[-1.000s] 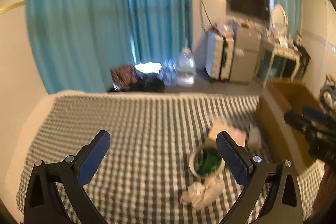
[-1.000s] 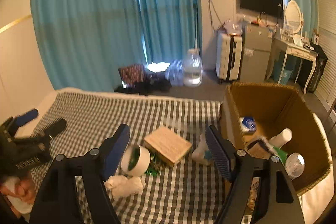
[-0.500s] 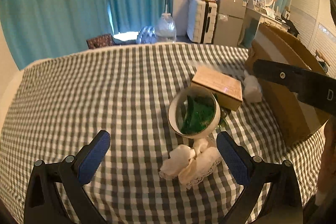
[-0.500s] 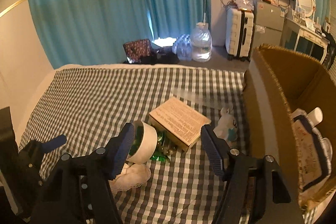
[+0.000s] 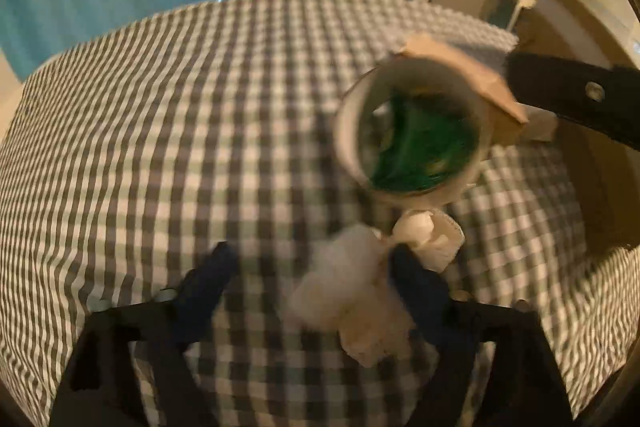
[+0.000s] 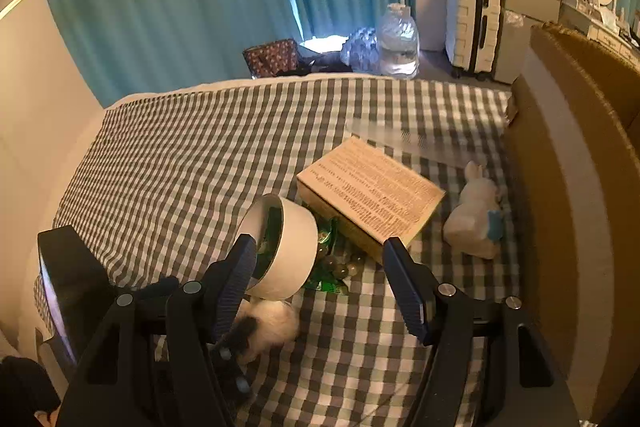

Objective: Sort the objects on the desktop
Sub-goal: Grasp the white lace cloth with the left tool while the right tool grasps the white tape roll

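The left wrist view is smeared throughout — the left gripper [image 5: 310, 273], its jaws closing, shows only as dark blurs with the white wad [image 5: 344, 293] soft between them, contact unreadable. In the right wrist view the wad [image 6: 270, 323] is half hidden behind a finger [image 6: 234, 281]. The box [image 6: 576, 187] is cut off at the right edge — its contents unseen. The green packet [image 6: 326, 259] lies mostly under the roll [image 6: 290, 247].

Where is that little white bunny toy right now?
In the right wrist view, the white bunny toy lies on the checked cloth, right of the flat tan box and just beside the cardboard carton's wall.
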The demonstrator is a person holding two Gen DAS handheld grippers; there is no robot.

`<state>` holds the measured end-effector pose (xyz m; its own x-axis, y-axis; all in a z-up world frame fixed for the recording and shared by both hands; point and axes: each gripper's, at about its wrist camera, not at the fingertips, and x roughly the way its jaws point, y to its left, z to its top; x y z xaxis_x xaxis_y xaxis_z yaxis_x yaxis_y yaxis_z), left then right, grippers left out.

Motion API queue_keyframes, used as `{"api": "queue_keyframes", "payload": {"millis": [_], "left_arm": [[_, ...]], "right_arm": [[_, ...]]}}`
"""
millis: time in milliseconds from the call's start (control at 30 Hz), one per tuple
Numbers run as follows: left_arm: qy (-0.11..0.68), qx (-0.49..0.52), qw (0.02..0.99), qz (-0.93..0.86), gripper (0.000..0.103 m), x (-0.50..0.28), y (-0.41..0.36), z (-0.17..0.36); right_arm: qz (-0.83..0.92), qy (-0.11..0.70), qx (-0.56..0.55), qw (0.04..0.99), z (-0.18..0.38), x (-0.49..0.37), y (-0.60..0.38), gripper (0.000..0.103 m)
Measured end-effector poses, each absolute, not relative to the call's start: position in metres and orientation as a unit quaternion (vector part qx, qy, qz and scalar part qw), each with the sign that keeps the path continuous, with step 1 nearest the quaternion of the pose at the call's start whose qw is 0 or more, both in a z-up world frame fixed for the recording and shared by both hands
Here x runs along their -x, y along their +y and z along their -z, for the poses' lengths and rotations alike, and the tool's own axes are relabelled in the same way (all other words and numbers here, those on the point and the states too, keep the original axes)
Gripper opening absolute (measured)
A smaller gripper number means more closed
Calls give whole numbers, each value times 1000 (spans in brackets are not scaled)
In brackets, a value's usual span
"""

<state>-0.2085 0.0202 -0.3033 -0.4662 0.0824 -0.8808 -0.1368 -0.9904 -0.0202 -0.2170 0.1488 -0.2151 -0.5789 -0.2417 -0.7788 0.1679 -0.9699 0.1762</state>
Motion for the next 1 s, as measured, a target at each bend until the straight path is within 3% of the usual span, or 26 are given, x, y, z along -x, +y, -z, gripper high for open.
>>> {"api": "queue_keyframes", "payload": {"millis": [33,200,333,667,1000], "left_arm": [[18,515,63,-855,69,210,17,305],[18,504,37,-862,28,213,1,297],[13,493,8,-870,15,214,-19,284],[12,430,-28,-902,13,218,-54,238],[19,387,-40,-921,13,221,-51,204]], "right_arm": [[886,-40,-447,116,218,218,147,66],[879,-32,-459,126,232,221,133,65],[868,-29,-477,133,246,223,124,50],[862,-43,-486,135,260,224,128,3],[883,-28,-449,133,225,212,134,3]]}}
